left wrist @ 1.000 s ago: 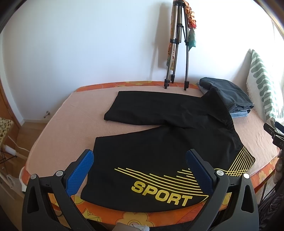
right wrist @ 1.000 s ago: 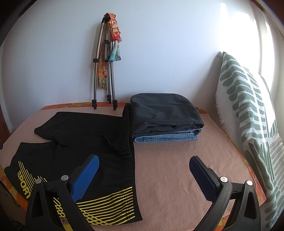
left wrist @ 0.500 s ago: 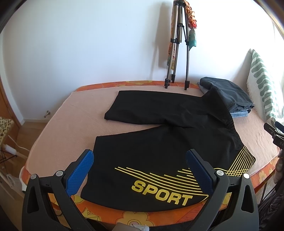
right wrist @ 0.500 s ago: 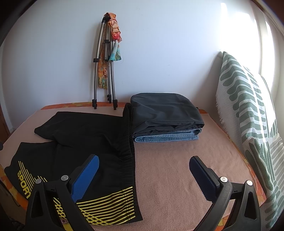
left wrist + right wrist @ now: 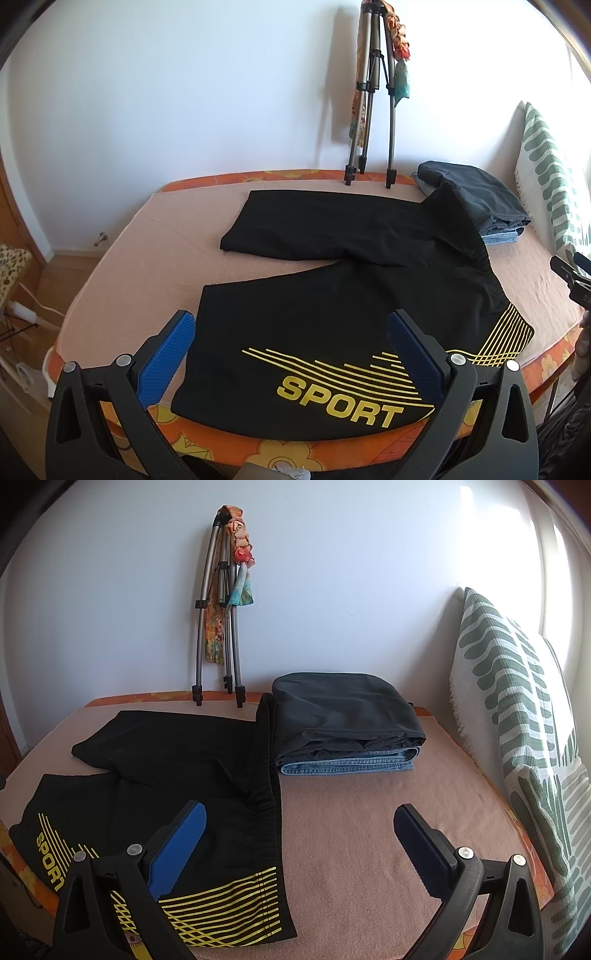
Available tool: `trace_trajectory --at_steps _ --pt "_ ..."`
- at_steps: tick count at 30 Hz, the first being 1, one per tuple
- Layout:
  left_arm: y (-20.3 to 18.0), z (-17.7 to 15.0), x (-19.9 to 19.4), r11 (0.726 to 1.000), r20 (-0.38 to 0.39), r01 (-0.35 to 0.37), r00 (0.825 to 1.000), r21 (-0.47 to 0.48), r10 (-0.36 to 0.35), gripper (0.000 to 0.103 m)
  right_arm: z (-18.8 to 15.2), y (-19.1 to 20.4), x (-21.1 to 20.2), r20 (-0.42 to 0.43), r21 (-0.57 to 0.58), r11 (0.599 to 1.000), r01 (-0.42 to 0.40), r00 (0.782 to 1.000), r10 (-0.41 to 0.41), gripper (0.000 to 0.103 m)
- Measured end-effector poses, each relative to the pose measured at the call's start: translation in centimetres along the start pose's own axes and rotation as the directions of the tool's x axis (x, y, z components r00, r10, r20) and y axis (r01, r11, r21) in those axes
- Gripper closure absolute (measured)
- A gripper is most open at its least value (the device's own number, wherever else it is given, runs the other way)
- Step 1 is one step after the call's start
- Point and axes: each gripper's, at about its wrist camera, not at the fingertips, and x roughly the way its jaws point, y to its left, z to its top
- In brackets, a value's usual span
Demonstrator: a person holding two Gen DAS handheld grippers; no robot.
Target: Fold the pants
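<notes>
Black sport shorts (image 5: 332, 295) with yellow stripes and the word SPORT lie spread flat on the pink bed cover (image 5: 147, 251). The two legs point left and the waistband is at the right. The shorts also show in the right wrist view (image 5: 184, 775). My left gripper (image 5: 290, 325) is open and empty, held above the near leg's hem. My right gripper (image 5: 299, 818) is open and empty, held above the waistband's near corner and the bare cover beside it. The right gripper's tip shows at the right edge of the left wrist view (image 5: 570, 273).
A folded stack of dark trousers over jeans (image 5: 347, 727) lies behind the waistband. A folded tripod (image 5: 221, 627) with a scarf leans on the back wall. A green-patterned cushion (image 5: 517, 738) stands along the right. The bed's orange floral edge (image 5: 258, 446) is near me.
</notes>
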Motion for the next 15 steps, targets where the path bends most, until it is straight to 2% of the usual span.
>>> trace_trajectory --at_steps 15 --pt "0.18 -0.03 0.11 1.0 0.001 -0.004 1.0 0.001 0.004 0.0 -0.04 0.02 0.06 0.0 0.0 1.0 0.0 1.0 0.0 0.0"
